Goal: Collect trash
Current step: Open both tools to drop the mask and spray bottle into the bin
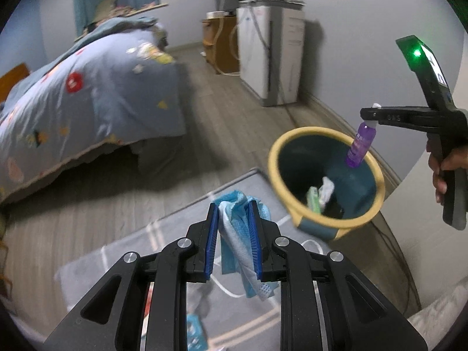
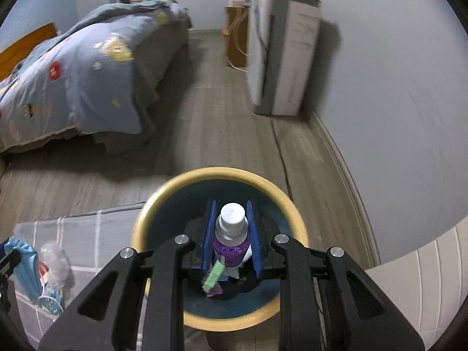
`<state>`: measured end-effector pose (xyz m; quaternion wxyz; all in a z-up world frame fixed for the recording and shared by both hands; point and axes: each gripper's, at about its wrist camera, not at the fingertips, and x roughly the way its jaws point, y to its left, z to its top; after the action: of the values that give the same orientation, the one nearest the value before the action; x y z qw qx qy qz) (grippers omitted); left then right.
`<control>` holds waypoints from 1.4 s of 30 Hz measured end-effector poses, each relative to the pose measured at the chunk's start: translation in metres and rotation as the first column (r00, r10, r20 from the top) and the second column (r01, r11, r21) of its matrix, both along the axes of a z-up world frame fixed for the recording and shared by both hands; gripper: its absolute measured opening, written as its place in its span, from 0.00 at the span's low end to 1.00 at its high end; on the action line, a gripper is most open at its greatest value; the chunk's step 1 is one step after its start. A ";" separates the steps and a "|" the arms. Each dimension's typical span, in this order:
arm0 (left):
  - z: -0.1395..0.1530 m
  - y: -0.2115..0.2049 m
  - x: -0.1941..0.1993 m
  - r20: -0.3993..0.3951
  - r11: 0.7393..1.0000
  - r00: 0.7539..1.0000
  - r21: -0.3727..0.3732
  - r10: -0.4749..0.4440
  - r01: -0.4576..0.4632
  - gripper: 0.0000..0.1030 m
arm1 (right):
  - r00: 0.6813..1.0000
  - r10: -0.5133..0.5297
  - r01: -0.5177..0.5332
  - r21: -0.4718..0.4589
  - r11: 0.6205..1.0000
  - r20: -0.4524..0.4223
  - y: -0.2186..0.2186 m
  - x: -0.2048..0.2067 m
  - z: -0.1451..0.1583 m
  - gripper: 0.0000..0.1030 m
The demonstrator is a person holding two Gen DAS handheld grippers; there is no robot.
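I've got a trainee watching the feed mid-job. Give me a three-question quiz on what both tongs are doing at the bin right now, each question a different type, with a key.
1. True or false: the right tongs hold a purple bottle above the open trash bin.
2. Multiple choice: what do the left tongs grip? A) a glass cup B) a crumpled blue and white wrapper C) a spoon
3. Short answer: is the bin empty?

Key
1. True; the blue pads clamp the bottle just below its white cap, over the bin's opening.
2. B; the wrapper hangs between the pads, above the grey mat, beside the bin.
3. No; green and white litter already lies inside.
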<state>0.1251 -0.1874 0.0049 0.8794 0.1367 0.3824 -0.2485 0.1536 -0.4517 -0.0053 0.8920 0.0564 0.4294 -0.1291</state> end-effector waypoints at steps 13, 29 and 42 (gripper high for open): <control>-0.023 -0.106 0.022 -0.022 0.984 0.985 -0.040 -0.172 0.171 0.21 | 0.990 -0.097 0.110 0.128 0.986 -0.103 -0.042 0.002 -0.042 0.21; -0.051 -0.131 0.031 0.005 0.988 0.988 -0.005 -0.154 0.154 0.61 | 0.988 -0.093 0.121 0.255 0.959 -0.120 -0.048 0.005 -0.057 0.21; -0.033 -0.069 0.016 0.025 0.999 0.999 0.015 -0.041 0.041 0.90 | 0.993 -0.089 0.102 0.197 0.975 -0.072 -0.027 0.001 -0.028 0.95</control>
<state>0.1412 -0.2560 -0.0277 0.8778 0.1541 0.3702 -0.2619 0.1548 -0.4782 -0.0328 0.8606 0.1626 0.4649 -0.1295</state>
